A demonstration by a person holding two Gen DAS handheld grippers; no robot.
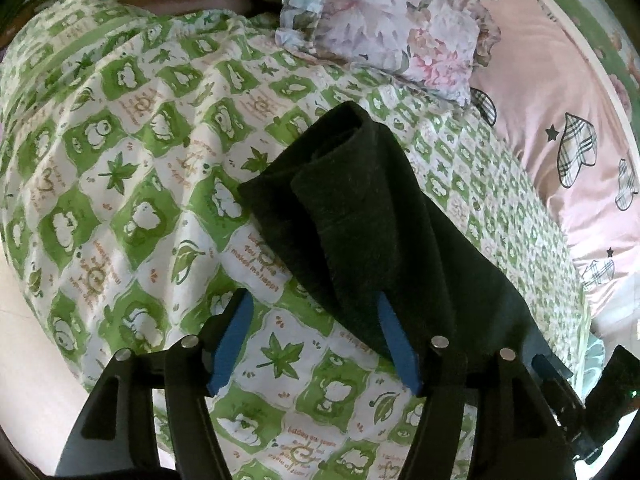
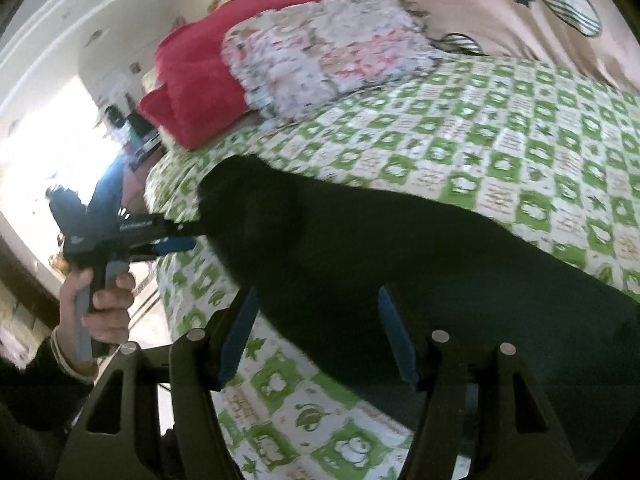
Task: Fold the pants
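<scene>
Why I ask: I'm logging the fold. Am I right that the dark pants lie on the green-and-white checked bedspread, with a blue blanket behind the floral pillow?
Not quite: the blanket behind the floral pillow is red, as the right wrist view shows. The dark pants do lie on the green-and-white checked bedspread.

dark pants [image 1: 372, 216], bedspread [image 1: 140, 184] — green-white checks

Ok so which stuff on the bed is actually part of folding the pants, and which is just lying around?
Part of the job:
dark pants
left gripper, open
right gripper, open

Just lying about:
floral pillow
red blanket
pink quilt
green patterned bedspread, only the work surface
</scene>
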